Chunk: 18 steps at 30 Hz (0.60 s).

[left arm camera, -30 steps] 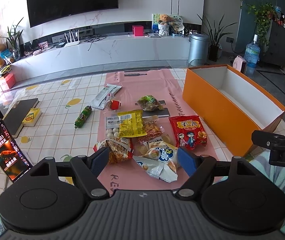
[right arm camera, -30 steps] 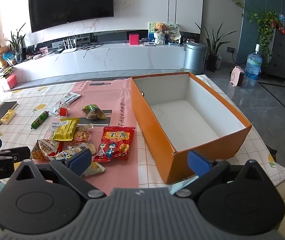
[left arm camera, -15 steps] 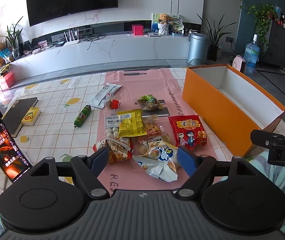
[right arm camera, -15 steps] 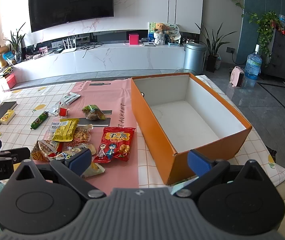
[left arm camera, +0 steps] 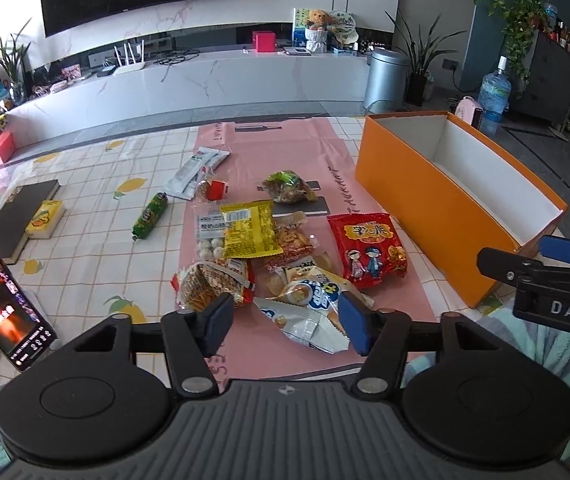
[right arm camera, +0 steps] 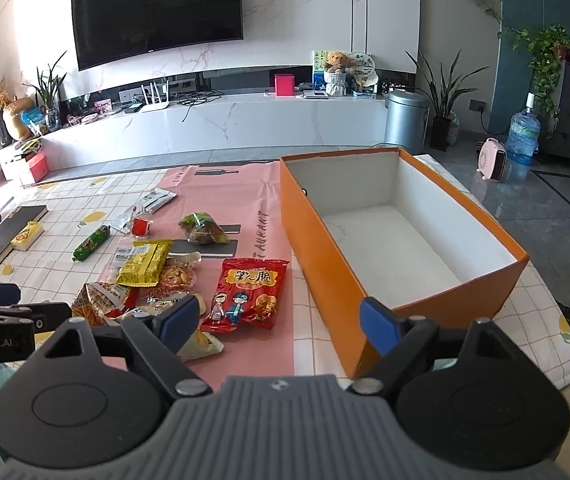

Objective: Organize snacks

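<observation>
I count one empty orange box (right arm camera: 327, 240) right of one snack pile (left arm camera: 281, 256). Left gripper (left arm camera: 285, 320) and right gripper (right arm camera: 277, 320): jaws just narrowed, apart, holding nothing.

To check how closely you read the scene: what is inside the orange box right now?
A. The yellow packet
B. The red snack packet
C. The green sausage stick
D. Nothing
D: the orange box shows only its bare white floor, while the red snack packet and the other snacks lie on the pink mat beside it.
</observation>
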Each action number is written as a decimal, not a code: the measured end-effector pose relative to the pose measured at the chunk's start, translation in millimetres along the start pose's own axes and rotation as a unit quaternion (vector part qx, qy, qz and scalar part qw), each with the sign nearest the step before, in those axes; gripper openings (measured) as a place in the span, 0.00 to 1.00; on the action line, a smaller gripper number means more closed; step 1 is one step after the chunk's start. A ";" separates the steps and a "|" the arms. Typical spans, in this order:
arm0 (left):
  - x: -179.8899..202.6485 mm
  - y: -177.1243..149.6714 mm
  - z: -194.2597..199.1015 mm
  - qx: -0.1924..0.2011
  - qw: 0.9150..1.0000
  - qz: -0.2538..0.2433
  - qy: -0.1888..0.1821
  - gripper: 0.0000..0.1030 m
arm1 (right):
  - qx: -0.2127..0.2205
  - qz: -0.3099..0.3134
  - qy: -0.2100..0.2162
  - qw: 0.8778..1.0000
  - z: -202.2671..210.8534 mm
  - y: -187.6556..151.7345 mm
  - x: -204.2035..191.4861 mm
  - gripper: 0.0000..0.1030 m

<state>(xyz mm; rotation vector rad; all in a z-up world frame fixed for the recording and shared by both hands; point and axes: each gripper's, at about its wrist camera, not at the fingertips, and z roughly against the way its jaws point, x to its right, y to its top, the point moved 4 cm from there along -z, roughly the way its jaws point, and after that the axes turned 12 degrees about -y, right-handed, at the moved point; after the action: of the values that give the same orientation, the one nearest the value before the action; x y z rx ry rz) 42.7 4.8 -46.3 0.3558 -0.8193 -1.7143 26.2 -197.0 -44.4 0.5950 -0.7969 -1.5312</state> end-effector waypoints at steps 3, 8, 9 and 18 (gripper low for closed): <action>0.6 -2.4 -10.0 -0.015 0.999 0.011 -0.032 0.48 | -0.006 0.006 0.012 1.000 -9.2 -3.6 -4.3 0.64; -4.6 -3.5 -29.1 -0.037 0.996 0.041 -0.069 0.57 | -0.028 0.011 0.040 0.999 -29.7 -12.2 -11.2 0.50; -5.2 -2.4 -33.0 -0.041 0.996 0.041 -0.071 0.61 | -0.032 0.012 0.044 0.998 -33.7 -13.4 -12.5 0.47; -29.7 9.8 -70.7 -0.071 0.992 0.092 -0.050 0.79 | -0.067 0.010 0.063 0.996 -85.2 -9.1 -27.6 0.50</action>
<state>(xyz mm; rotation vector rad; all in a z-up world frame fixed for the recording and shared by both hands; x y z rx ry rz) 102.5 7.6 -95.1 0.0956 -0.7723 -1.6156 88.9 -181.8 -107.2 0.5773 -0.5982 -1.5003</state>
